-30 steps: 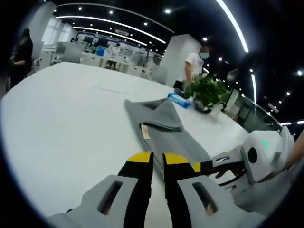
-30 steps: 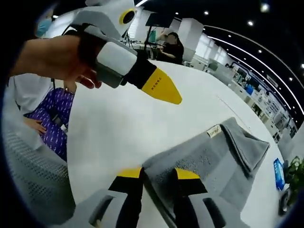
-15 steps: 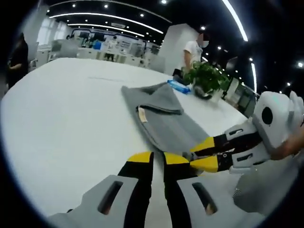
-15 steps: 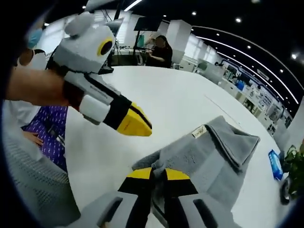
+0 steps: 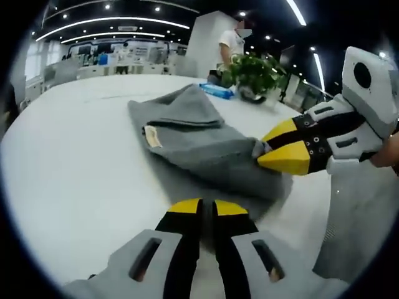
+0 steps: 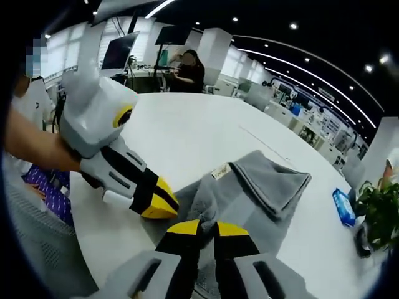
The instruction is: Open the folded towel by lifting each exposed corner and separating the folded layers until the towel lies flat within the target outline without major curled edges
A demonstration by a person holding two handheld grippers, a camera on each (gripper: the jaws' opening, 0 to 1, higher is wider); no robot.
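Towel (image 5: pixel 193 146), grey and partly folded, lies on a wide white surface (image 5: pixel 68 162) in a dim open-plan room with ceiling spotlights. Right tongs (image 6: pixel 206 228) pinch its near corner; left tongs (image 5: pixel 201 208) hover closed just beside it.

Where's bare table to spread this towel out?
Bare white table lies wide on the label side of the gray towel. The far end is crowded: blue packet, potted plant. Right gripper pinches the near corner beside left gripper.
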